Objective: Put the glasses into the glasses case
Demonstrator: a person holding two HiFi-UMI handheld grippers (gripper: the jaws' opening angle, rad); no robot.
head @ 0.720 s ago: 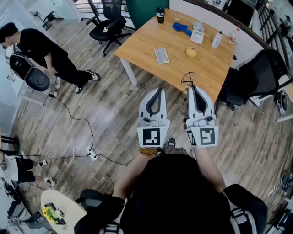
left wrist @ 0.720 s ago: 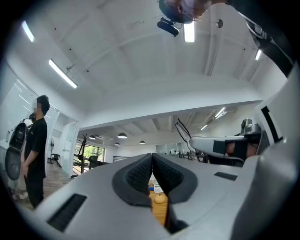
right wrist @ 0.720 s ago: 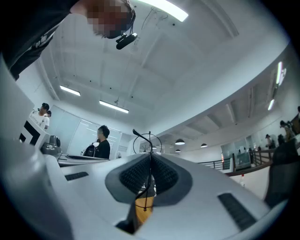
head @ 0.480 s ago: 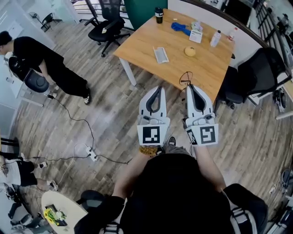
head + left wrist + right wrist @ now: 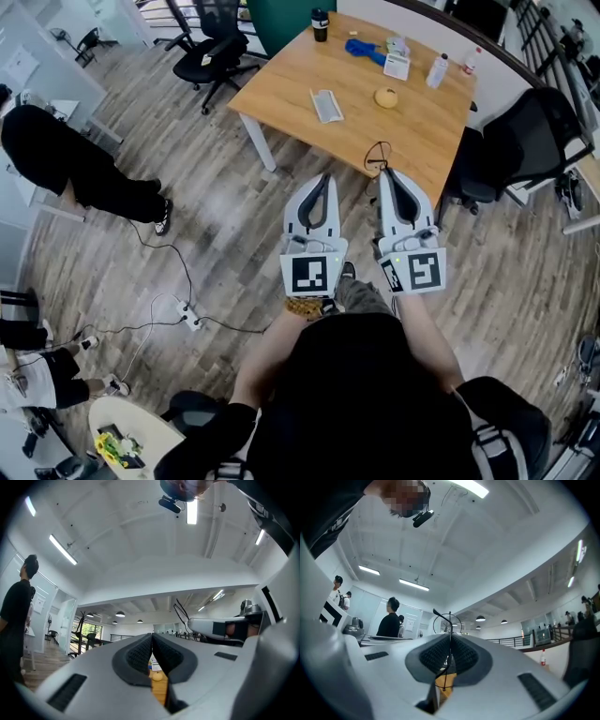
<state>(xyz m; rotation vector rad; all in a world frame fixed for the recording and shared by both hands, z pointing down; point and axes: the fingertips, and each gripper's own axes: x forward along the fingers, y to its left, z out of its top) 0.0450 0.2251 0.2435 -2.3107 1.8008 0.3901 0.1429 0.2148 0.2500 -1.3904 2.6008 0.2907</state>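
My right gripper (image 5: 386,174) is shut on thin black wire-rimmed glasses (image 5: 378,157), which stick out past its tip over the near edge of the wooden table (image 5: 417,131). In the right gripper view the glasses (image 5: 449,619) are pinched between the ribbed pads, one round lens rim standing above them. My left gripper (image 5: 325,178) is held beside it, shut with nothing between its pads (image 5: 140,652). A pale grey glasses case (image 5: 326,106) lies on the table's left part, well beyond both grippers.
On the table stand a black cup (image 5: 320,23), a blue object (image 5: 364,49), a small box (image 5: 397,64), a yellow round thing (image 5: 385,97) and a bottle (image 5: 437,70). Black office chairs (image 5: 214,47) (image 5: 525,141) flank it. A person in black (image 5: 66,169) stands left; a cable and power strip (image 5: 187,314) lie on the floor.
The person in black at the left has walked further left and down in the head view. Both grippers keep their places side by side, the right one still holding the glasses.
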